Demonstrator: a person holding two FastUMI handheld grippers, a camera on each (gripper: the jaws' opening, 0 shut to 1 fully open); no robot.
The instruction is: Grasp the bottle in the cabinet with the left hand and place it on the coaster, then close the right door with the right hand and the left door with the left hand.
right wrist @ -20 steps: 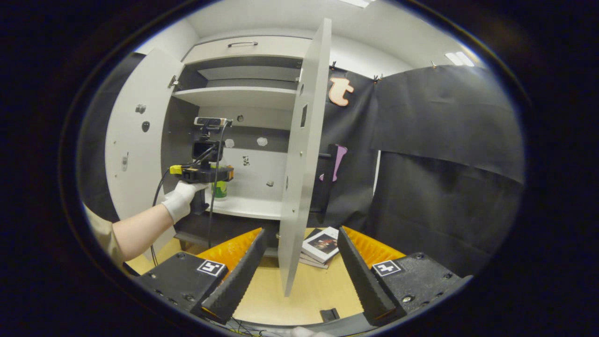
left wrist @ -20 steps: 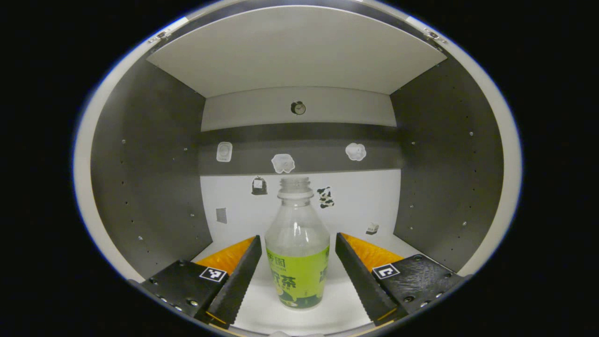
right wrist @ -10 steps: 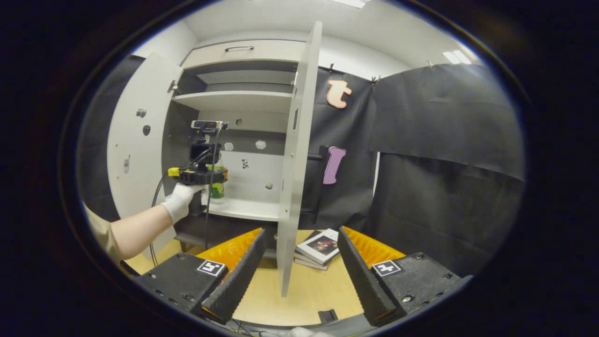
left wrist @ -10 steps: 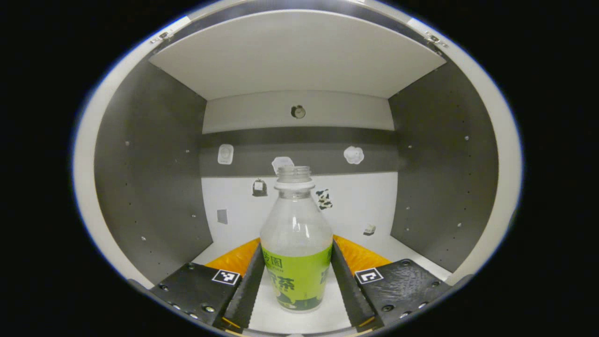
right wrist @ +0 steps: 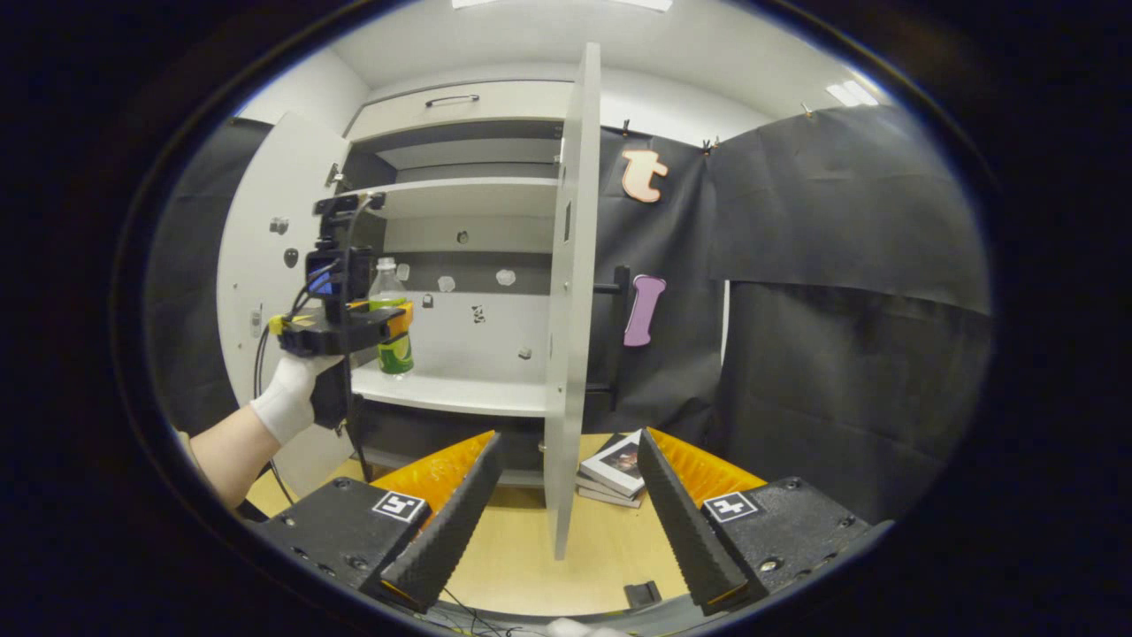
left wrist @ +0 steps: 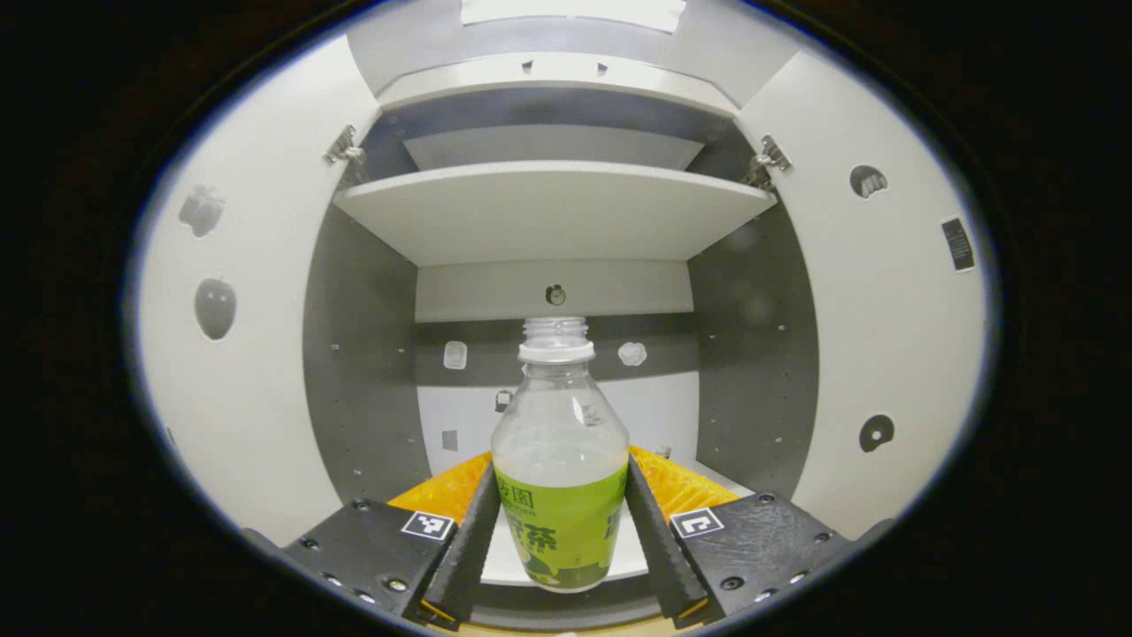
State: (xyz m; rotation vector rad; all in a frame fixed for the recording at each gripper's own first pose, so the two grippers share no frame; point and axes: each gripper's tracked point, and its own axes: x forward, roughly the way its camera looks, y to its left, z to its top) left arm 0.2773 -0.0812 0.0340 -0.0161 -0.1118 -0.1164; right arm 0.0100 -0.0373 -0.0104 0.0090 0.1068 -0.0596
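Now bottle (left wrist: 560, 478) between left tongs (left wrist: 559, 566), outside cabinet (left wrist: 548, 208).

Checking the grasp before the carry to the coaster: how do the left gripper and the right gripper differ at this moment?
The left gripper is shut on the bottle, both fingers pressing its green label; the right gripper is open and holds nothing. The left gripper sits at the cabinet shelf with the bottle raised off it; the right gripper hangs back over the wooden table, facing the edge of the right door. Both point toward the cabinet.
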